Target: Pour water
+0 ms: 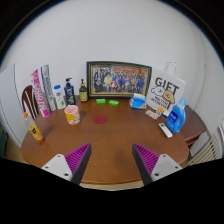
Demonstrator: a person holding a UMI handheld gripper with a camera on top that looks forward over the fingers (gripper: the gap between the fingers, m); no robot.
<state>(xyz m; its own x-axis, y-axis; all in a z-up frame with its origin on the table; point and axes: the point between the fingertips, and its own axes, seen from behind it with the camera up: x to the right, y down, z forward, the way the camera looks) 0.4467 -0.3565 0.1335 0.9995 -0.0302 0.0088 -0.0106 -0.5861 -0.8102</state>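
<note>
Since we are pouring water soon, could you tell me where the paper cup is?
In the gripper view, the paper cup stands on the table, beyond the open claw's left finger, before the bottles.

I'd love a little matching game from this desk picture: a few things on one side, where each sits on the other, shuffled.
The claw hangs open over the near edge of the round wooden table, holding nothing.

Things:
1. framed group photo
2. white bag printed GIFT
3. pale cup
4. blue container

Places:
A. to the right of the photo, by the wall
B. to the left, in front of the bottles
C. at the back, in the middle, leaning on the wall
D. at the right edge, in front of the bag

Pairs: 1-C, 2-A, 3-B, 4-D
</note>
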